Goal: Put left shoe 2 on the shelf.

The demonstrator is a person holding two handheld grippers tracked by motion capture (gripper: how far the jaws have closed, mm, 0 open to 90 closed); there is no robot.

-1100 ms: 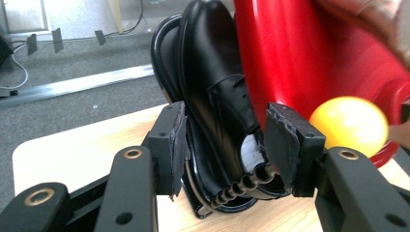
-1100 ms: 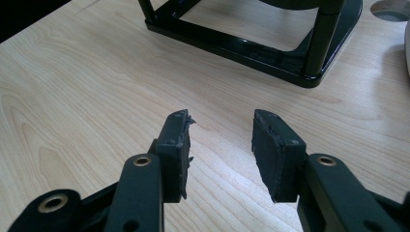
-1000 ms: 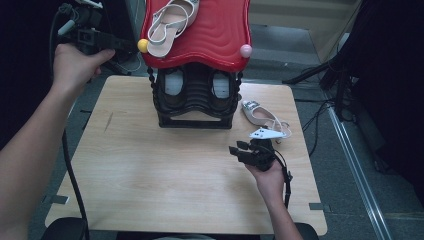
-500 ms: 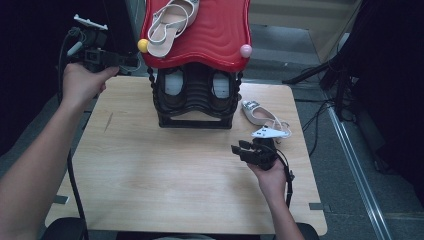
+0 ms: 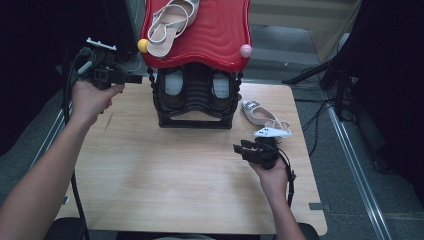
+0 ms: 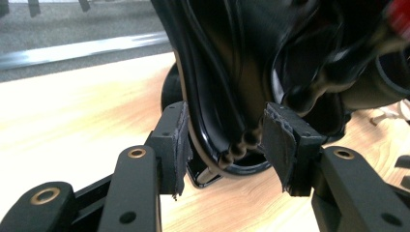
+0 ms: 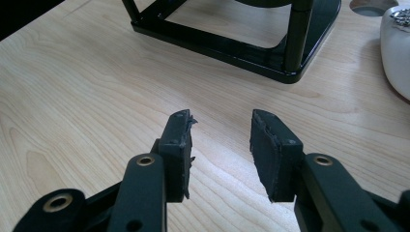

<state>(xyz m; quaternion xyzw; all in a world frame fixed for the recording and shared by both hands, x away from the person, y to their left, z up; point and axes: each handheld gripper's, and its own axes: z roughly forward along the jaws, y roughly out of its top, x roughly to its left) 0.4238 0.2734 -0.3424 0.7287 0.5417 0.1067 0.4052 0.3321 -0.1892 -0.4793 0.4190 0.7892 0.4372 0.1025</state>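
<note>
Centrally, a black shoe rack (image 5: 196,102) with a wavy red top (image 5: 215,35) stands at the far side of a wooden table (image 5: 165,185). One white strappy sandal (image 5: 170,22) lies on the red top near a yellow knob (image 5: 143,45); a pink knob (image 5: 245,50) marks the opposite front corner. A second white sandal (image 5: 264,119) lies on the table just beside the rack's right side. The left gripper (image 5: 131,79), held level at the rack's left edge, has its jaws spread; in the left gripper view (image 6: 225,140) the rack's glossy black side wall (image 6: 212,87) and a beaded post (image 6: 241,142) lie between the pads, with no contact visible on either side. Its jaws have been closing slightly. The right gripper (image 5: 242,150) rests low over the table in front of the rack and near the second sandal, with its jaws likewise spread; in the right gripper view (image 7: 220,145) bare wood lies between the pads, and the rack's base frame (image 7: 232,46) is farther ahead.
</note>
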